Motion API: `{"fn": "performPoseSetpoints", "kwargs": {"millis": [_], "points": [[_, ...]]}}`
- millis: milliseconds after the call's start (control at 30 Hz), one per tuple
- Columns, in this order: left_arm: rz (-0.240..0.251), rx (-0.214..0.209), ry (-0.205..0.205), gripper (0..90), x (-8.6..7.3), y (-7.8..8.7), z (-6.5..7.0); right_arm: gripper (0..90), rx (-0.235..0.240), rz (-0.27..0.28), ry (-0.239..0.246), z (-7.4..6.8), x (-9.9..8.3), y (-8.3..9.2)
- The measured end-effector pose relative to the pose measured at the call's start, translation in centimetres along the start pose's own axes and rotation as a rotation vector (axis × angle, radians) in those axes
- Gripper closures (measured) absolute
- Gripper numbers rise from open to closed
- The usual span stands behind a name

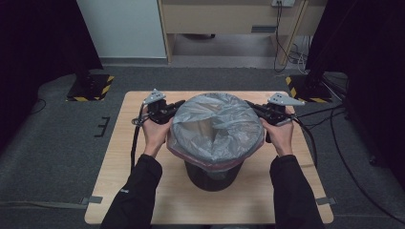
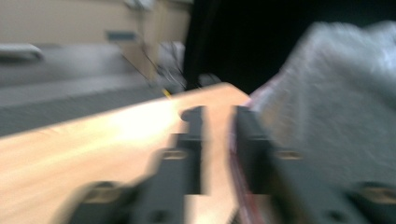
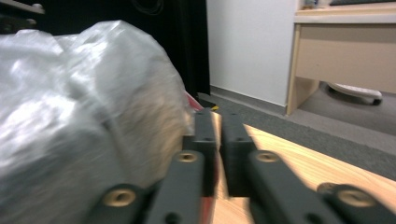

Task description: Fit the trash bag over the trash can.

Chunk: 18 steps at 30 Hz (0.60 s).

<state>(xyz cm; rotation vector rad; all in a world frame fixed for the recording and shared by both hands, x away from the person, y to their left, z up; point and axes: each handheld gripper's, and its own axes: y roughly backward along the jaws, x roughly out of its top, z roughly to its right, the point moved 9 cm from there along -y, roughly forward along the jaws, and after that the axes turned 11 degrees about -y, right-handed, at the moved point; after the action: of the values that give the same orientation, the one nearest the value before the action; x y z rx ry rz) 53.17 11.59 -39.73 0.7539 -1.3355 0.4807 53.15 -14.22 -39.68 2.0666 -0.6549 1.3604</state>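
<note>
A: Bin liner, grey and translucent, drapes over the rim of a dark bin standing mid-table. Where are the grippers?

B: Left gripper sits at the liner's left edge, right gripper at its right edge, each in one hand.

A: Jaw state?

B: In the left gripper view, blurred, the jaws stand a narrow gap apart with bare wood between them; the liner lies just beside the right-hand jaw. In the right gripper view a slim gap also shows, the liner bulging just beside the left-hand jaw. Neither pair clamps plastic.

A: Legible writing?

B: None can be read.
</note>
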Motion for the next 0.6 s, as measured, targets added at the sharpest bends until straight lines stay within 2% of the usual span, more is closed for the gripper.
{"fn": "performPoseSetpoints", "kwargs": {"millis": [33, 100, 133, 200, 300, 400, 467, 567, 600], "points": [[0.048, 0.020, 0.013, 61.5, 0.6, 0.5, -0.3, 64.7, -0.016, 0.023, -0.013, 0.2, 0.4, 0.2], [0.115, 0.063, 0.001, 47.3, 1.6, 1.9, -0.9, 54.2, -0.044, 0.075, -0.043, 0.7, 1.3, 1.0], [0.137, 0.072, -0.002, 45.8, 1.9, 2.7, -1.1, 47.7, -0.058, 0.106, -0.065, 0.9, 1.9, 1.5], [0.163, 0.101, -0.011, 39.3, 2.3, 4.2, -1.4, 39.5, -0.082, 0.169, -0.092, 1.3, 3.0, 2.7], [0.169, 0.144, -0.018, 33.0, 2.0, 6.6, -1.9, 30.7, -0.093, 0.236, -0.153, 1.5, 4.6, 4.4], [0.149, 0.184, -0.010, 29.1, 0.5, 8.8, -2.3, 26.5, -0.092, 0.258, -0.167, 1.1, 5.8, 5.8], [0.123, 0.210, -0.002, 27.4, -1.2, 10.1, -2.7, 25.8, -0.084, 0.268, -0.164, 0.4, 6.5, 6.5], [0.038, 0.222, 0.012, 25.3, -4.9, 11.2, -2.7, 24.9, -0.069, 0.273, -0.160, -1.1, 7.7, 7.2], [0.001, 0.221, 0.022, 24.4, -6.6, 11.5, -2.5, 24.8, -0.069, 0.271, -0.161, -1.5, 7.9, 7.2]]}}
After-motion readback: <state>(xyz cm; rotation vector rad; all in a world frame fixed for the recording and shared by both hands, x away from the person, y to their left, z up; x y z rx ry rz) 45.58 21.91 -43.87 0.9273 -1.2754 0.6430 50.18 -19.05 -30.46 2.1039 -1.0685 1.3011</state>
